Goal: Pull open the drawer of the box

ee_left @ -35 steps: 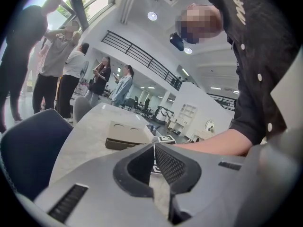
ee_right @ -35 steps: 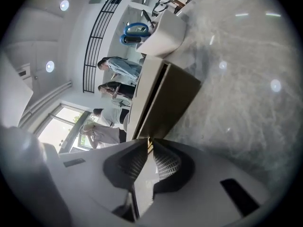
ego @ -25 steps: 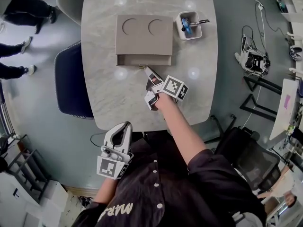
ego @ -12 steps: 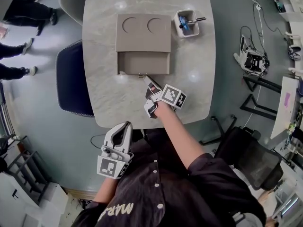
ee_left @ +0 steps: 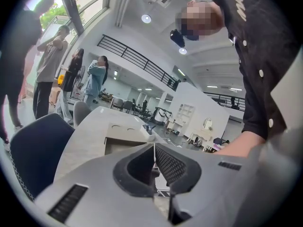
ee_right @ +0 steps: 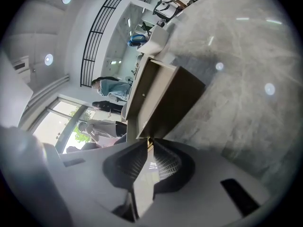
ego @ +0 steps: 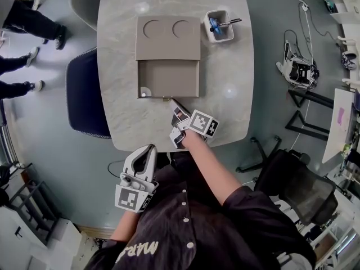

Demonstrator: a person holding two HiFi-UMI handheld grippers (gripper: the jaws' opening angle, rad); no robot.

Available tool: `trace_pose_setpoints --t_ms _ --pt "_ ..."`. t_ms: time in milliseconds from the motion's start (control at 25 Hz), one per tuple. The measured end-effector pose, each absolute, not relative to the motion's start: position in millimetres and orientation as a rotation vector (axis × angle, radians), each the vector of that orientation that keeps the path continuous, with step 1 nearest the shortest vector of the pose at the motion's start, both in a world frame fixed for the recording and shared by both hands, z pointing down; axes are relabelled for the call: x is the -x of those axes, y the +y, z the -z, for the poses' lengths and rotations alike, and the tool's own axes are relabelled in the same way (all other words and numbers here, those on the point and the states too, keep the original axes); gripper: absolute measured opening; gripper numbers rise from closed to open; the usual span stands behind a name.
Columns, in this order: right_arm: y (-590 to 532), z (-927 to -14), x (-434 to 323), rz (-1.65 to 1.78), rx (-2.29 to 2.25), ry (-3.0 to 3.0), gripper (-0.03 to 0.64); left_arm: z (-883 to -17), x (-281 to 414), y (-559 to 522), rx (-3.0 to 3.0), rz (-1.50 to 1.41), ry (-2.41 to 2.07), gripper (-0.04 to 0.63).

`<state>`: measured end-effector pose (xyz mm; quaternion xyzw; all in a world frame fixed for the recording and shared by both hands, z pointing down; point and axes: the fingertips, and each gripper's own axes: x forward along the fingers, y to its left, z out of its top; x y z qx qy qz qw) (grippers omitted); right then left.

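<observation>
The right hand-held gripper (ego: 169,100) pinches the pulled-out drawer's (ego: 169,79) knob (ee_right: 150,140), while the left hand-held gripper (ego: 148,149) hangs closed and empty.

The box (ego: 167,38) is a flat taupe case with two round recesses in its top, lying on the far half of the table (ego: 121,114). Its drawer (ego: 169,79), a shallow tray, is pulled out toward the near side, with a small pull tab (ego: 166,99) mid-front.

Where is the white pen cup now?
In the head view, the white pen cup stands on the table, just right of the box, near its far end.
</observation>
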<state>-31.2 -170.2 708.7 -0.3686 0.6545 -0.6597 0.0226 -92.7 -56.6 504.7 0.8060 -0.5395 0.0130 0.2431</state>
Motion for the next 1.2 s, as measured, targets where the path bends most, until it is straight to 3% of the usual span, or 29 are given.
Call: trace_pose_setpoints --t_ms 840,1120,1200 --pt "-147.4 -710.9 26.2 2.076 1.136 2.044 0.031 -504.4 86.8 -52.9 -2.214 -0.044 -1.468 0.02" --pt "-141.7 -707.5 29.3 2.13 1.111 2.132 0.104 -501.1 86.7 -56.7 -2.234 -0.042 -1.474 0.02" --pt "-136.5 -705.3 27.2 2.142 1.103 2.172 0.098 -499.2 88.6 -59.4 -2.24 -0.038 -1.482 0.02"
